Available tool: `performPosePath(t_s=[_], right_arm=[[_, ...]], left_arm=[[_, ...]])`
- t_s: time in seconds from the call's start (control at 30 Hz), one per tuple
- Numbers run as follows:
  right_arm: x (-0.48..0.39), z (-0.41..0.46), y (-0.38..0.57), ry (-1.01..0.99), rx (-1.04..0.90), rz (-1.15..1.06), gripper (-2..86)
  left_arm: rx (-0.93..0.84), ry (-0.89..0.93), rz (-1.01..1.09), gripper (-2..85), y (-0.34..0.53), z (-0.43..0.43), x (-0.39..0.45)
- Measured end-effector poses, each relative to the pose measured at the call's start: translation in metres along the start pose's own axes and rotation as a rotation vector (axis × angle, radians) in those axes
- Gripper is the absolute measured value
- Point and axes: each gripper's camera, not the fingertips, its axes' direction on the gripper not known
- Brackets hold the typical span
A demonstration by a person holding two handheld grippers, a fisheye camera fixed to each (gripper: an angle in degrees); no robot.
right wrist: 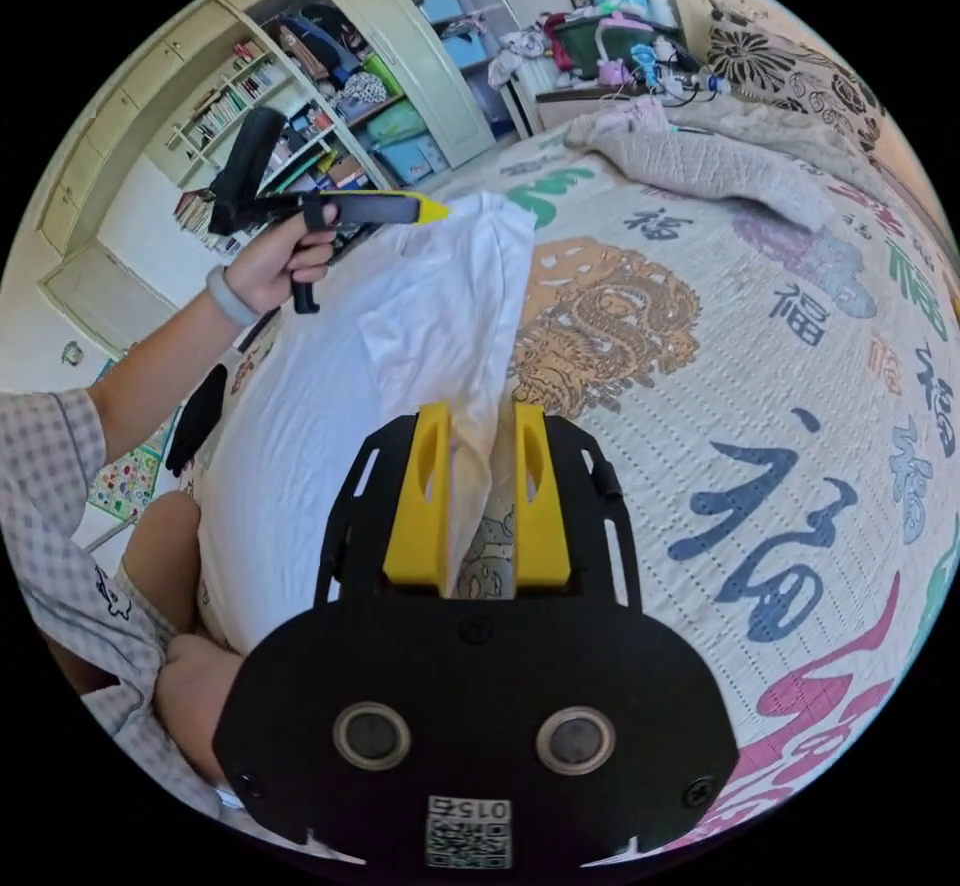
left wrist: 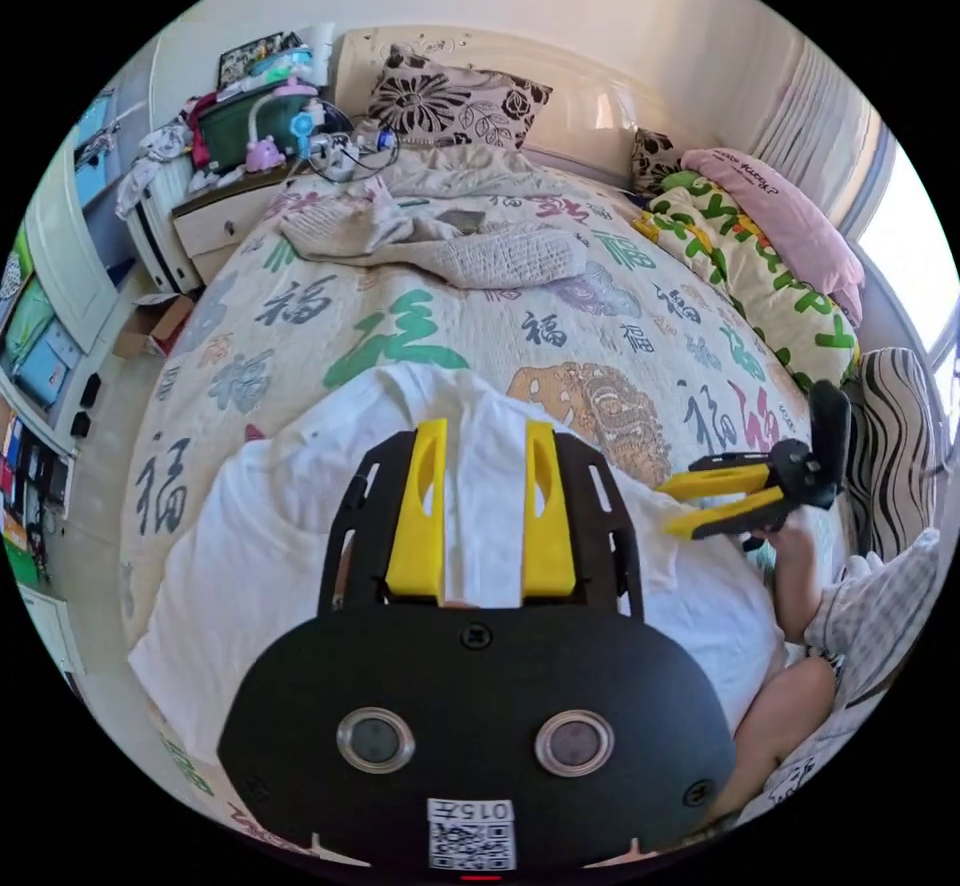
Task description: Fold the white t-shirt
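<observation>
White t-shirt (left wrist: 250,566) spread on the patterned bedspread (left wrist: 560,346), lifted at two edges.
Left gripper (right wrist: 425,210) pinches one raised corner; right gripper (right wrist: 478,486) has fabric between jaws that stand apart.

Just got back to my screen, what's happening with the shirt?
A person at the bed is working the white t-shirt with a gripper in each hand. The left gripper is at the shirt's lifted far edge, so the cloth stands up off the patterned bedspread. The right gripper has a raised fold between its parted jaws. The fold is not finished.
</observation>
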Motion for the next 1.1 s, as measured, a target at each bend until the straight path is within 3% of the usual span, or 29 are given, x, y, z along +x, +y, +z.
performPosePath(t_s=[0.17, 0.3, 0.5, 0.63, 0.73, 0.83, 0.93, 1.1], right_arm=[[0.011, 0.027, 0.01, -0.016, 0.024, 0.039, 3.2], [0.018, 0.042, 0.019, -0.049, 0.037, 0.047, 4.7], [-0.004, 0.039, 0.043, -0.093, 0.304, -0.049, 5.9], [-0.019, 0.111, 0.034, -0.204, 0.053, -0.132, 5.5], [-0.046, 0.163, 0.036, 0.013, -0.117, -0.218, 4.4], [-0.062, 0.189, 0.043, 0.108, -0.115, -0.257, 4.2], [-0.056, 0.198, 0.048, 0.056, -0.103, -0.151, 4.6], [-0.104, 0.191, 0.054, 0.163, -0.042, -0.216, 4.6]], left_arm=[[-0.079, 0.08, -0.006, 2.2, -0.04, 0.042, -0.009], [-0.138, -0.022, 0.056, 3.2, -0.044, 0.036, -0.005], [0.008, -0.081, 0.022, 6.2, -0.005, -0.071, -0.027], [-0.141, 0.026, 0.058, 6.1, 0.044, -0.11, -0.04], [-0.247, 0.006, -0.001, 7.3, 0.084, -0.103, -0.054], [-0.17, -0.019, -0.088, 7.2, 0.103, -0.134, -0.069], [0.052, 0.055, -0.165, 7.3, 0.14, -0.223, -0.09], [0.223, -0.149, -0.478, 9.0, 0.279, -0.37, -0.176]])
